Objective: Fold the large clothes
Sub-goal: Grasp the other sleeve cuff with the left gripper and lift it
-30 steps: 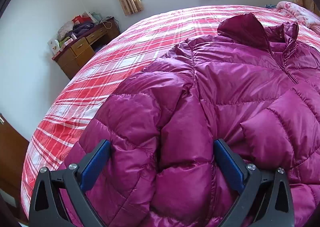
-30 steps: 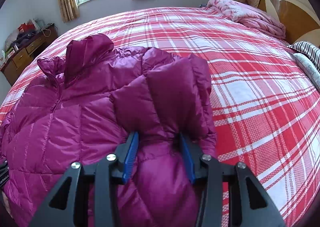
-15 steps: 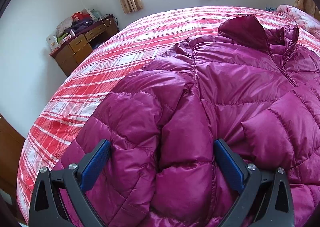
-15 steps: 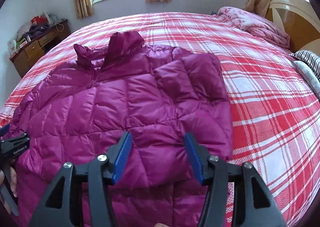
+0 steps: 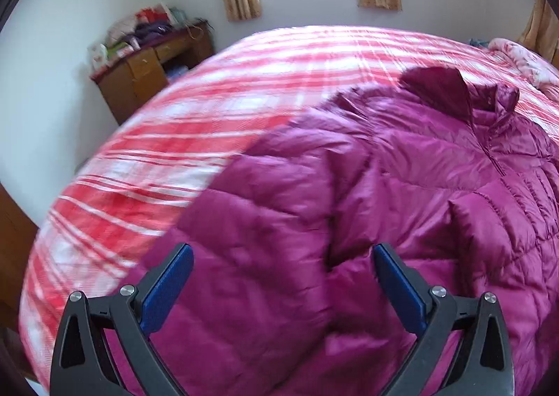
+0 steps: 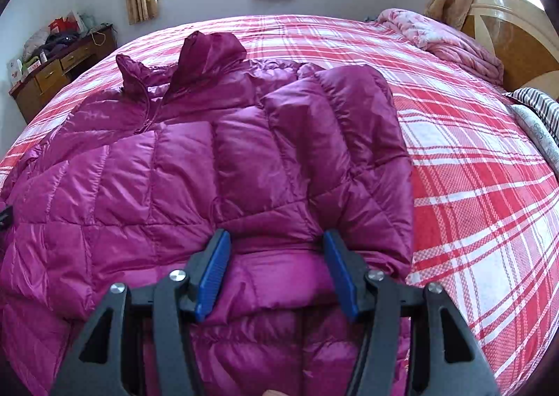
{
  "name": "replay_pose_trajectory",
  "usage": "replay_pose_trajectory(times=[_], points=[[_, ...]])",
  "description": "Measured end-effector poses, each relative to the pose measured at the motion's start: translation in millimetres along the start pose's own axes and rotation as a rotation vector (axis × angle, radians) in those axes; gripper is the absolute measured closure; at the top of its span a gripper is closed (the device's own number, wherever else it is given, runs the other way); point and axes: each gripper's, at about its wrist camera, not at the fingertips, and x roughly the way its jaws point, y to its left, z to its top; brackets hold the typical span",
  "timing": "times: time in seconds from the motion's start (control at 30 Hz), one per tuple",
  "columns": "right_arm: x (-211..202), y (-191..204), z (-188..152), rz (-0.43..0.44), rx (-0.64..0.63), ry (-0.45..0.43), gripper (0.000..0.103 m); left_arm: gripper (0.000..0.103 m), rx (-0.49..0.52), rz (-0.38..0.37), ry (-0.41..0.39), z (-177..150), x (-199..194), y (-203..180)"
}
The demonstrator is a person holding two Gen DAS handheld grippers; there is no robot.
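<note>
Sleeves lay folded over the jacket (image 6: 181, 165); left tool (image 5: 283, 277) and right tool (image 6: 276, 263) gaped apart (gripping nothing); next, likely grip the 6 o'clock hem.

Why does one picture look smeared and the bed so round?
Left wrist view: motion blur streaks the plaid bedspread and softens the purple jacket. Right wrist view: sharp, with window glare shining on the jacket. Both views: the fisheye lens bulges the bed and darkens the corners.
</note>
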Motion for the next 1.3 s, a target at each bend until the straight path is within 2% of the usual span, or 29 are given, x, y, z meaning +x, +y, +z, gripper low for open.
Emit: replay_pose_trajectory(times=[0.1, 0.13, 0.27, 0.33, 0.4, 0.53, 0.7, 0.73, 0.8, 0.83, 0.87, 0.9, 0.97, 1.07, 1.3], points=[[-0.9, -0.1, -1.0, 0.003, 0.001, -0.003, 0.042, 0.001, -0.004, 0.077, -0.067, -8.7, -21.9, 38.5], [-0.6, 0.6, -1.0, 0.002, 0.002, -0.004, 0.042, 0.001, -0.007, 0.096, -0.067, -12.7, -24.4, 51.3], [-0.9, 1.3, -1.7, 0.003, 0.0, -0.007, 0.041, 0.001, -0.041, 0.209, 0.005, -38.5, -18.5, 110.3], [-1.1, 1.2, -1.8, 0.002, -0.001, -0.007, 0.041, 0.001, -0.079, 0.241, 0.051, -54.4, -14.4, 137.6], [-1.3, 1.9, -2.2, -0.001, -0.003, -0.008, 0.041, 0.001, -0.116, 0.232, 0.088, -71.0, -15.4, 158.8], [-3.0, 0.9, -3.2, 0.003, -0.004, -0.011, 0.041, 0.001, -0.194, 0.151, 0.148, -97.0, -19.4, 182.2], [-4.3, 0.4, -3.7, 0.004, -0.005, -0.014, 0.04, 0.001, -0.247, 0.104, 0.148, -111.6, -32.6, 180.9], [-4.3, 0.4, -3.7, 0.004, -0.005, -0.015, 0.04, 0.004, -0.251, 0.095, 0.146, -112.8, -35.5, 179.0], [-4.4, 0.6, -3.8, 0.003, -0.006, -0.015, 0.04, 0.027, -0.245, 0.06, 0.152, -113.9, -37.4, 171.0], [-4.4, 0.4, -3.8, 0.003, -0.006, -0.015, 0.04, 0.045, -0.234, 0.032, 0.159, -113.5, -36.7, 165.6], [-4.7, 0.1, -4.1, 0.003, -0.006, -0.015, 0.04, 0.054, -0.223, 0.028, 0.16, -112.4, -36.5, 161.9], [-5.0, -0.4, -4.4, 0.004, -0.007, -0.015, 0.04, 0.058, -0.207, 0.038, 0.152, -110.8, -36.5, 158.4], [-5.2, -0.4, -4.5, 0.003, -0.007, -0.015, 0.04, 0.076, -0.176, 0.051, 0.132, -105.1, -36.4, 155.2], [-6.2, -1.7, -4.6, 0.005, -0.005, -0.017, 0.04, 0.084, -0.146, 0.085, 0.1, -92.3, -39.1, 159.1], [-6.6, -3.6, -4.7, 0.013, 0.0, -0.02, 0.039, 0.087, -0.128, 0.186, -0.001, -40.8, -48.0, 186.1]])
